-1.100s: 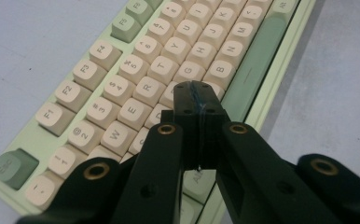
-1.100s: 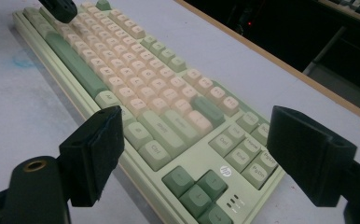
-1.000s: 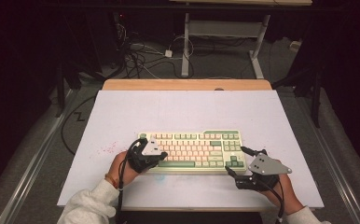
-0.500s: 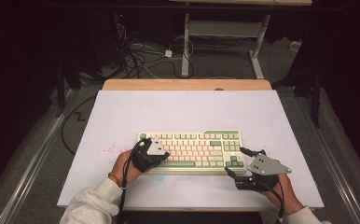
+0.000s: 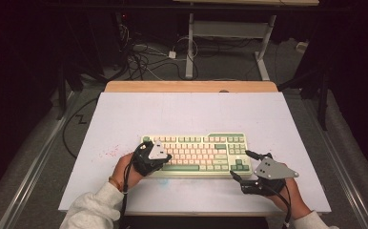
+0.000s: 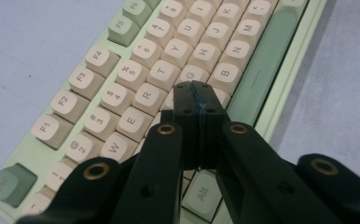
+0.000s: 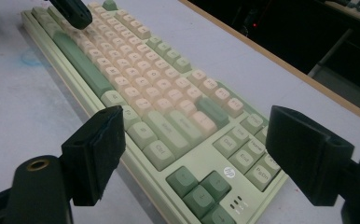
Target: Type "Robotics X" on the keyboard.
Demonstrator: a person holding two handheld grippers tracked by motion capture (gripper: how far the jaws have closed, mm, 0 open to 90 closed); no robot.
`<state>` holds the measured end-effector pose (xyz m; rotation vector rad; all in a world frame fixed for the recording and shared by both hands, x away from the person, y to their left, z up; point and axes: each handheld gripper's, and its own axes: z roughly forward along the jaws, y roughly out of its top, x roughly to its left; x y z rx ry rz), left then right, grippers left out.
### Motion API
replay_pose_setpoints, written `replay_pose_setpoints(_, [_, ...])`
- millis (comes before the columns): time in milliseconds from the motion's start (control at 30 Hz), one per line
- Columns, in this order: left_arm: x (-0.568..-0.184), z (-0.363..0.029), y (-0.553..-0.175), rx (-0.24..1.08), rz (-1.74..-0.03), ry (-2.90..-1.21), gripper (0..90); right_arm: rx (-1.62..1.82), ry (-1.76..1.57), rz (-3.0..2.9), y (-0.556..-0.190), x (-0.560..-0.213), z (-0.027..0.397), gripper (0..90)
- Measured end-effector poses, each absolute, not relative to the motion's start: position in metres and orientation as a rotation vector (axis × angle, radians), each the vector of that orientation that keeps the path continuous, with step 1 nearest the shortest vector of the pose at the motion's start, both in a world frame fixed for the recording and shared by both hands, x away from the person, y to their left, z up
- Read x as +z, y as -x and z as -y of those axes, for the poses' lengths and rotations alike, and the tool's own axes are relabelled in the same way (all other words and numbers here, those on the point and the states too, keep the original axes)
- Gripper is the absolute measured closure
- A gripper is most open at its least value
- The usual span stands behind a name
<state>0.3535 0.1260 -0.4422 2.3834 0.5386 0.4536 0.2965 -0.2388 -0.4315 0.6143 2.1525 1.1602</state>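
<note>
Paused over the keys, no shift from a second ago.
Shut tight and empty, left claw [image 6: 197, 100] tip down among the letter keys by G on the keyboard [image 5: 196, 152]; touching or just above, hard to tell. Spread wide and empty, right claw [image 5: 241, 164] just off the keyboard's near right corner, by the arrow keys. Keyboard flat at mid-table [image 5: 196, 114], square to the near edge. Probably mid key-press or between presses; no progress to read yet.

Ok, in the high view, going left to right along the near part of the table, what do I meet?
Left tongs, shut, over the keyboard's left keys → the keyboard's middle keys → right tongs, open, at the keyboard's right end.
</note>
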Motion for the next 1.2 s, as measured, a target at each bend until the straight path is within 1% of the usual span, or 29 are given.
replay_pose_setpoints(767, [-0.437, -0.14, -0.351, 0.496, -0.579, -2.342, 87.5, 1.144, -0.612, -2.16, -0.297, -0.433, 0.238, 20.5])
replay_pose_setpoints(1200, [-0.436, -0.147, -0.354, 0.491, -0.607, -2.32, 87.5, 1.145, -0.606, -2.172, -0.297, -0.434, 0.237, 20.7])
